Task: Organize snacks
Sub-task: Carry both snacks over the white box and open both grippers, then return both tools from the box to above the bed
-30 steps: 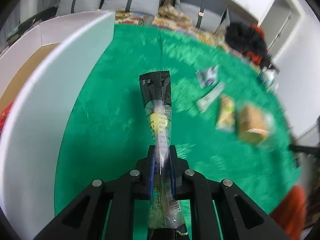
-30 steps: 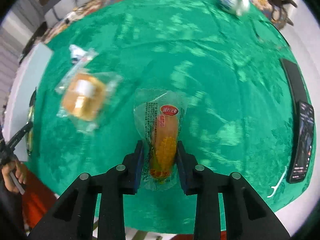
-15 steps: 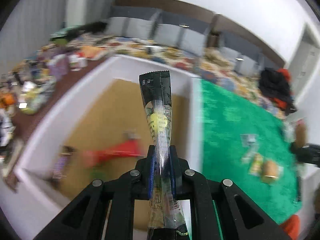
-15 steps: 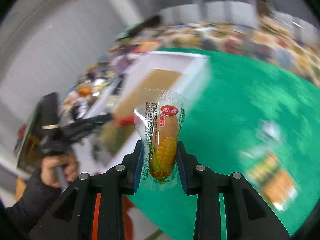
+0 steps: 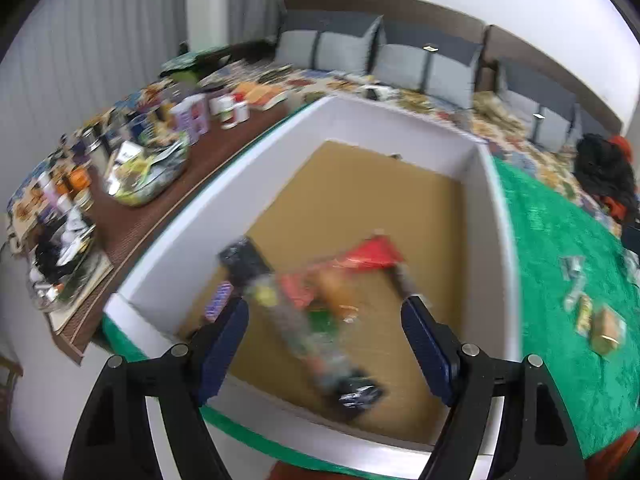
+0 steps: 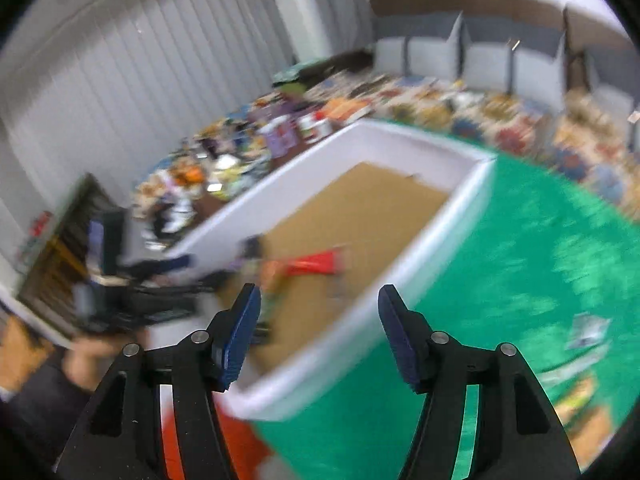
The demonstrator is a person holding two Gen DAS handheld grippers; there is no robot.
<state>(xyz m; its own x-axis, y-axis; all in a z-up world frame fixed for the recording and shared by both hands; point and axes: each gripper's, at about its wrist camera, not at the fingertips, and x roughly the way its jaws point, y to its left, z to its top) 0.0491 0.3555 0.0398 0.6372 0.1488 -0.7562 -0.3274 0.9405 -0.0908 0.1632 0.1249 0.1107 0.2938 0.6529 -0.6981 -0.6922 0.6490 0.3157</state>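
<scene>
Both my left gripper (image 5: 324,334) and right gripper (image 6: 318,330) have just been opening, jaws spread and empty, above the white-walled, brown-floored cardboard box (image 5: 400,120) of blurred snack packets (image 5: 316,292).

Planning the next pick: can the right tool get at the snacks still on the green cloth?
Probably yes. The right tool is open and empty, and the snacks lie loose on the green cloth to its right, outside the box, with nothing over them. It would have to swing right first.
</scene>
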